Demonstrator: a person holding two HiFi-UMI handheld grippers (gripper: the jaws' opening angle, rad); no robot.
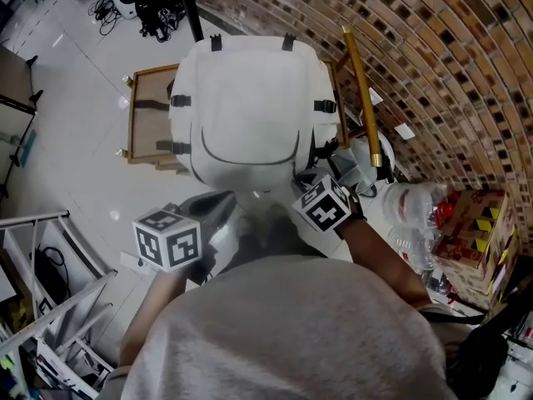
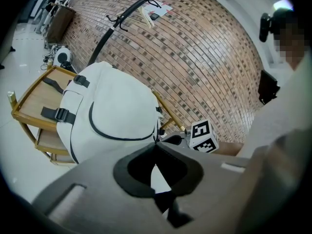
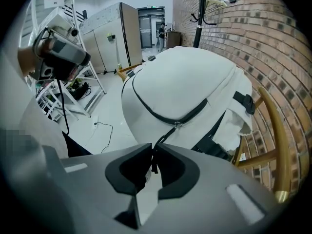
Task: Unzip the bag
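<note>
A white backpack stands on a wooden chair, its front pocket outlined by a dark curved zipper. In the right gripper view the zip slider sits on that line, and a black pull cord runs from it down into my right gripper, which is shut on the cord. That gripper is at the bag's lower right corner. My left gripper is shut, with nothing visible between its tips. It hangs just short of the bag's lower edge, left of the right gripper.
A brick wall runs behind and to the right of the chair. A brass-coloured pole leans beside the bag. A cardboard box and plastic bags lie at the right, a metal rack at the lower left, cables on the floor.
</note>
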